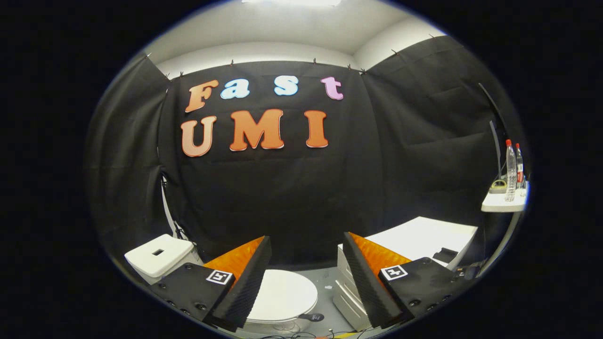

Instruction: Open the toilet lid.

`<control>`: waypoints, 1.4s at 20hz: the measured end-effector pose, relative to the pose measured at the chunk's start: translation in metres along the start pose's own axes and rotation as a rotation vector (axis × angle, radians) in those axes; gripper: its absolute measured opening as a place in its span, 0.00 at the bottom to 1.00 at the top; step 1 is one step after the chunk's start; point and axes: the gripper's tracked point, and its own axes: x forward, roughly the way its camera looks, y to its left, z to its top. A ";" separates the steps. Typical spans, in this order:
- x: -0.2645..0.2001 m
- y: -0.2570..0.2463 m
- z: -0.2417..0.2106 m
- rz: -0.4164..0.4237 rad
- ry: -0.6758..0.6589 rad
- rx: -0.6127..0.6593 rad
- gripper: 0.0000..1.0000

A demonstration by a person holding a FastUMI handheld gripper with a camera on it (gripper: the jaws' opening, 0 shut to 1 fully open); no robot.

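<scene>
A white toilet stands low ahead, its lid [282, 294] lying flat and closed over the bowl. Its white tank [158, 256] sits to the left, beyond my left finger. My gripper [306, 247] is open, held above the toilet with a wide gap between the fingers and nothing in it. The left finger [249, 282] overlaps the lid's left side in the view; the right finger [365, 282] stands to the right of the lid. The fingers are clear of the lid, not touching it.
A white cabinet with drawers [346, 292] stands right of the toilet, its white top [424, 238] stretching right. A small white shelf [504, 203] at the far right holds two plastic bottles [511, 169]. Cables lie on the grey floor [325, 278].
</scene>
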 end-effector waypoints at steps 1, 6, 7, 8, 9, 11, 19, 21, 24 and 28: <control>0.003 -0.004 -0.016 -0.008 0.020 0.007 0.98; 0.020 -0.022 -0.093 -0.046 0.123 0.064 0.99; 0.022 -0.027 -0.110 -0.057 0.143 0.090 0.98; 0.024 -0.036 -0.128 -0.078 0.169 0.113 0.99; 0.026 -0.046 -0.148 -0.105 0.193 0.129 0.99; 0.025 -0.059 -0.180 -0.148 0.238 0.161 0.99; 0.026 -0.098 -0.282 -0.310 0.337 0.483 0.99; 0.029 -0.099 -0.305 -0.336 0.353 0.565 0.99; 0.037 -0.098 -0.336 -0.346 0.398 0.633 0.98; 0.046 -0.085 -0.363 -0.317 0.466 0.704 0.86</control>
